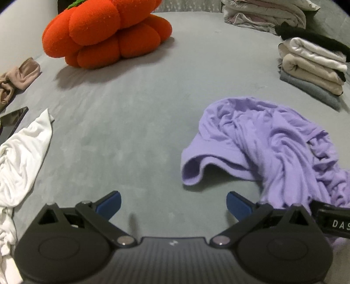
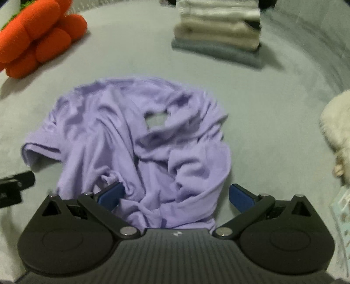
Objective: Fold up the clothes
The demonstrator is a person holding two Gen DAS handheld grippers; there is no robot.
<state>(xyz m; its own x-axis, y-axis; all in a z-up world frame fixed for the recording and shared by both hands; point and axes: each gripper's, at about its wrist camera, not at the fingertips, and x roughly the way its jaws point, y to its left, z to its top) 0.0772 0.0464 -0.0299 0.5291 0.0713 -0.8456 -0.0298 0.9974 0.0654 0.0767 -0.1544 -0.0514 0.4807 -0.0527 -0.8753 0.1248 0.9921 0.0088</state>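
Note:
A crumpled lilac shirt (image 1: 269, 144) lies in a heap on the grey bed (image 1: 135, 122), right of my left gripper (image 1: 174, 204), which is open over bare sheet with nothing between its blue pads. In the right wrist view the same lilac shirt (image 2: 135, 139) fills the middle, one sleeve opening at its left. My right gripper (image 2: 177, 195) is open, hovering over the shirt's near edge; cloth lies between the fingers but they stand wide apart. The left gripper's black body (image 2: 15, 187) shows at the left edge there.
An orange pumpkin cushion (image 1: 105, 35) sits far left. A stack of folded clothes (image 1: 312, 67) stands far right, bedding (image 1: 262, 13) behind it. A white garment (image 1: 19, 157), a dark phone (image 1: 13, 122) and tan cloth (image 1: 19, 76) lie left. A fluffy cream item (image 2: 339, 126) is right.

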